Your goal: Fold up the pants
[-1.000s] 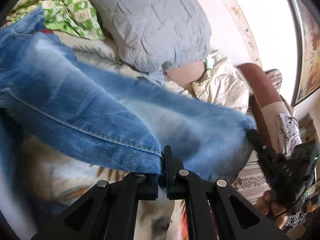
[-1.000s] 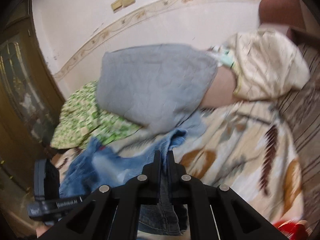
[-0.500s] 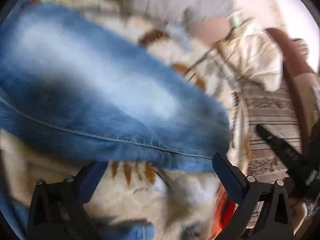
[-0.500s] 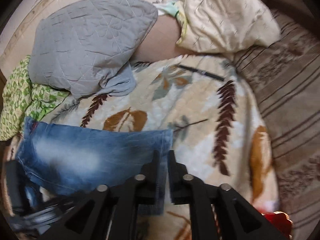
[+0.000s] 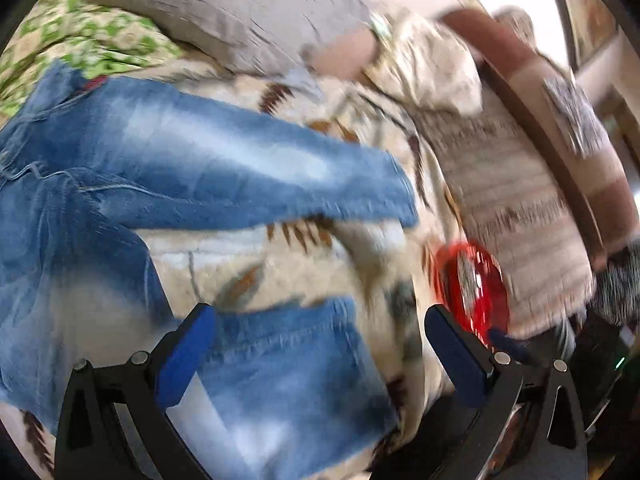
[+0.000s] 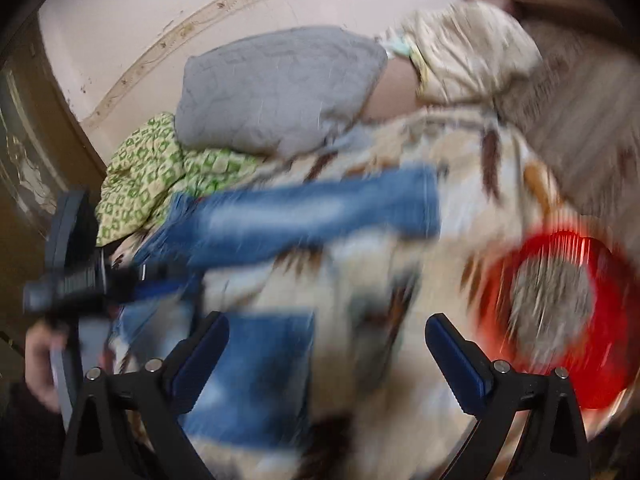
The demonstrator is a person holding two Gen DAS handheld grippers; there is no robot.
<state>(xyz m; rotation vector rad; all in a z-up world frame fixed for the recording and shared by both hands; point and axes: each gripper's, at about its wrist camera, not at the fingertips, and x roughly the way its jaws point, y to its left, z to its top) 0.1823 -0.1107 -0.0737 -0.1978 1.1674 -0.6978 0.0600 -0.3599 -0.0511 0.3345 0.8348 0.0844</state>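
Blue jeans (image 5: 208, 168) lie spread on a leaf-print blanket (image 5: 304, 272), both legs apart, a grey pillow (image 5: 224, 12) and green cloth (image 6: 148, 176) beyond them, a red basket (image 6: 560, 312) at the blanket's edge. A second ago both grippers pinched denim; now the left gripper (image 5: 320, 344) stands wide and empty, and the right gripper (image 6: 326, 348) is opening, a leg end lying loose beneath it. Motion blur smears both views.

wall (image 6: 132, 40): pale pink, patterned border | door (image 6: 24, 128): dark wood, left
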